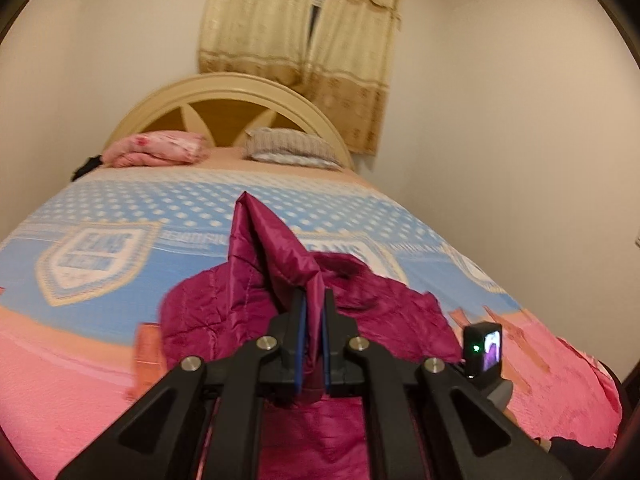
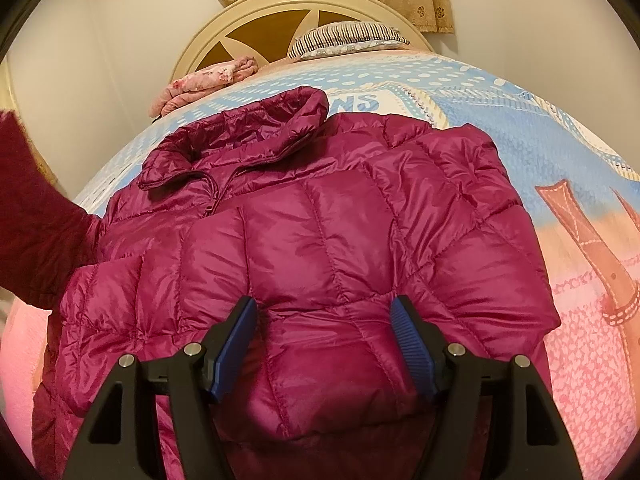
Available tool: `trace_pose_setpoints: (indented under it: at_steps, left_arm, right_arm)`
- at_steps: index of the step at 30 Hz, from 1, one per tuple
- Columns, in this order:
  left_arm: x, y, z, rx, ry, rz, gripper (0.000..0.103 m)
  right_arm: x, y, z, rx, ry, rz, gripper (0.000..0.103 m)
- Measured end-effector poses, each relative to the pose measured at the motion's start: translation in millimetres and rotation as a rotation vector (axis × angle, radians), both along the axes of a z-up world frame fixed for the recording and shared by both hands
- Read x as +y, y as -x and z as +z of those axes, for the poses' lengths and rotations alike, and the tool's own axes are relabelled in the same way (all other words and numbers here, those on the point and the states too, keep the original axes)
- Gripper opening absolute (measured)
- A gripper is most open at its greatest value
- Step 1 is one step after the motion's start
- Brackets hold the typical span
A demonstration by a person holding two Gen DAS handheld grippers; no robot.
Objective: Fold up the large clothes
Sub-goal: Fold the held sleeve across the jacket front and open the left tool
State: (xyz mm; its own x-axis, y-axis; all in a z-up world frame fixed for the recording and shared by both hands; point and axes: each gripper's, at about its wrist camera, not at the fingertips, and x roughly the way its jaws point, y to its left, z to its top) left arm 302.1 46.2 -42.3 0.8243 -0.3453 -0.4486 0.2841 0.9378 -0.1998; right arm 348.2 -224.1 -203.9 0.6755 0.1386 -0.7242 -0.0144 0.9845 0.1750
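Note:
A magenta quilted puffer jacket (image 2: 320, 232) lies on the bed, collar toward the headboard. In the left wrist view my left gripper (image 1: 314, 304) is shut on a fold of the jacket (image 1: 272, 256) and holds it lifted, so the fabric stands up in a peak above the rest of the garment. In the right wrist view my right gripper (image 2: 324, 316) is open, its blue pads (image 2: 236, 344) wide apart just above the jacket's lower middle, holding nothing. A dark red sleeve of the person (image 2: 36, 216) shows at the left edge.
The bed has a blue, white and pink patterned cover (image 1: 120, 248). A folded pink blanket (image 1: 156, 148) and a striped pillow (image 1: 288, 148) lie by the cream headboard (image 1: 224, 92). Curtains (image 1: 300, 40) hang behind. A wall is close on the right.

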Motion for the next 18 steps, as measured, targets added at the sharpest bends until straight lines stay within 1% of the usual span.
trace_pose_setpoints:
  at_steps: [4,9,14,18]
  left_arm:
    - [-31.7,-12.9,-22.2,0.057,-0.016,-0.039,0.006]
    - [-55.4,-20.4,-51.5,0.114,-0.040,-0.068,0.006]
    - [-77.3,-23.9,-64.4,0.144,-0.047,-0.101,0.007]
    - [-92.3,-17.2,-61.8,0.125,-0.075,-0.126,0.007]
  right_arm:
    - [-1.3,0.2,0.0,-0.003,-0.013,0.000,0.071]
    - [-2.3,1.1,-0.2,-0.004,-0.020,0.001,0.071]
    - [-2.5,0.8,-0.4,-0.004,-0.020,0.002,0.072]
    - [-2.2,0.8,-0.4,-0.004,-0.020,0.001,0.072]
